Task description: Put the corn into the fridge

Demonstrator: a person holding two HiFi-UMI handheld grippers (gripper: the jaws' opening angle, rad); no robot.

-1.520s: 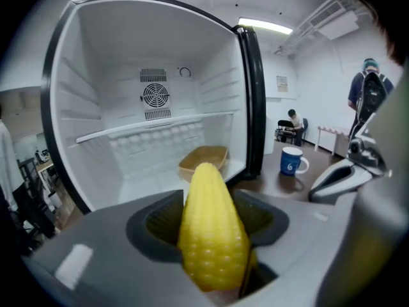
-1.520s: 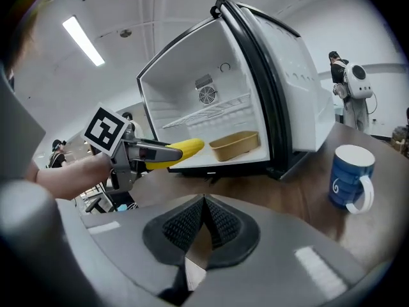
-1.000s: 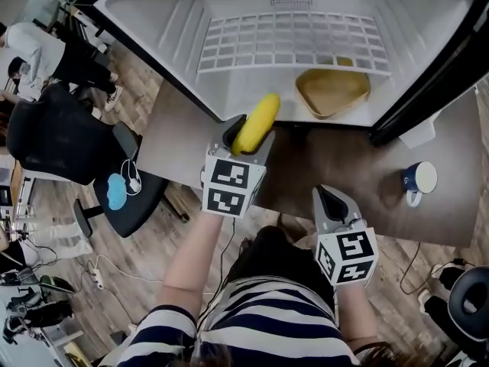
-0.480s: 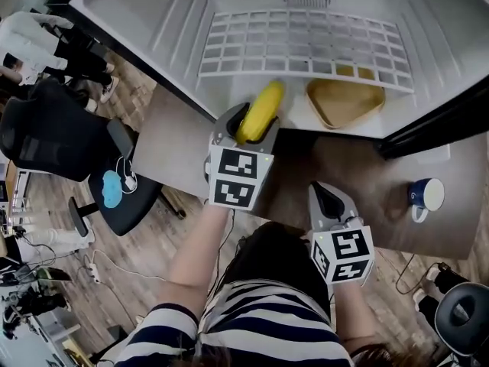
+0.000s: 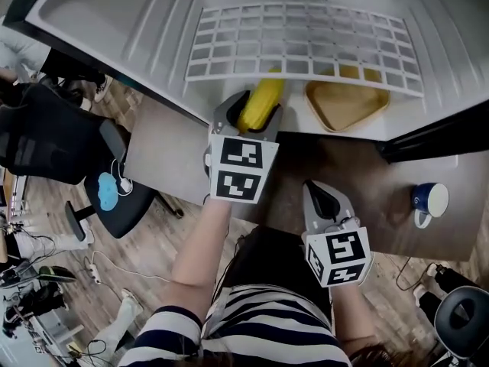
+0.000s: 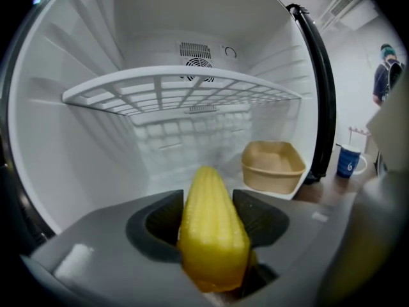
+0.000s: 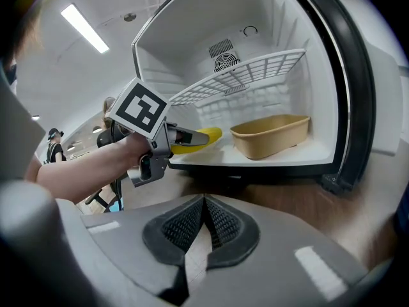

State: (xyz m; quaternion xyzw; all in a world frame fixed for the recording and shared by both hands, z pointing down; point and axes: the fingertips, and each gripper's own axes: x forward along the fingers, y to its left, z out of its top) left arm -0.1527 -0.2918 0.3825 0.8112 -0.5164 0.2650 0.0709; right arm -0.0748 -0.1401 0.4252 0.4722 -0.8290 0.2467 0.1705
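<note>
The yellow corn is clamped between the jaws of my left gripper, its tip poking past the fridge's front lip, under the white wire shelf. The open fridge fills the top of the head view. My right gripper hangs back over the wooden table, its jaws pressed together with nothing between them.
A tan plastic tub sits on the fridge floor right of the corn. A blue mug stands on the wooden table at right. Black office chairs are at left on the floor.
My left gripper has carried the corn forward, from in front of the fridge to past its lip and under the wire shelf. The right gripper has hardly moved.
</note>
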